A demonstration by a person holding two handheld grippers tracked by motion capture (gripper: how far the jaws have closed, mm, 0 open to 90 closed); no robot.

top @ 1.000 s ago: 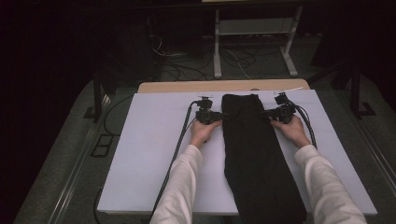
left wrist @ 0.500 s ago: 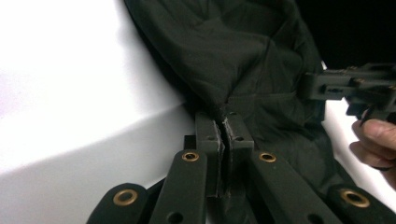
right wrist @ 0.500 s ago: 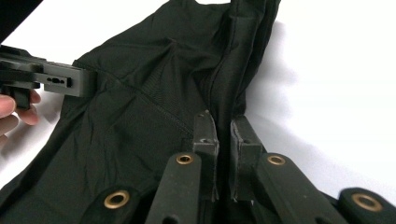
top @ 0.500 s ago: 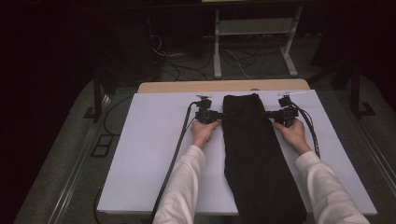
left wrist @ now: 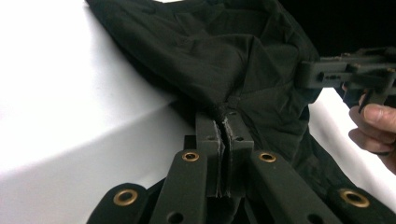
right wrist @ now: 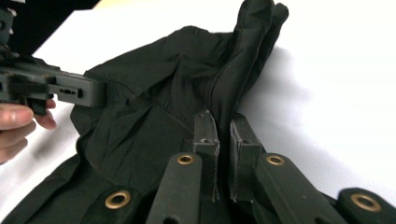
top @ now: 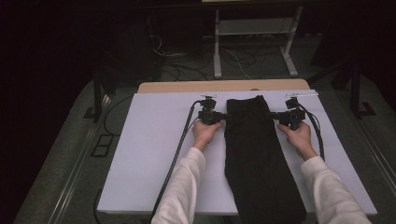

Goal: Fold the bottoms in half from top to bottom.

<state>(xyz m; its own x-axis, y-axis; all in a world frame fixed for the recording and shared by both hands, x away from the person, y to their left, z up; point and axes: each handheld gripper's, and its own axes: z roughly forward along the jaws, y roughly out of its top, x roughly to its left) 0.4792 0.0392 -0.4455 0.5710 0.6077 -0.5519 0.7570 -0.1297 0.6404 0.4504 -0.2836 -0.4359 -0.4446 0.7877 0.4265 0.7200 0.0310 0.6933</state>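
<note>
Fingers of both the left gripper (top: pixel 223 116) and right gripper (top: pixel 273 115) have just clamped the black garment's (top: pixel 254 154) edges.

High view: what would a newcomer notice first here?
A long black garment lies lengthwise down the middle of the white table, stark against it. The left gripper and right gripper pinch its opposite edges near the far end, jaws shut on the fabric, which bunches up between them.

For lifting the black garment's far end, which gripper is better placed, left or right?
Neither alone: the left gripper and the right gripper each pinch one side edge of the black garment, so both look equally ready to lift together.
</note>
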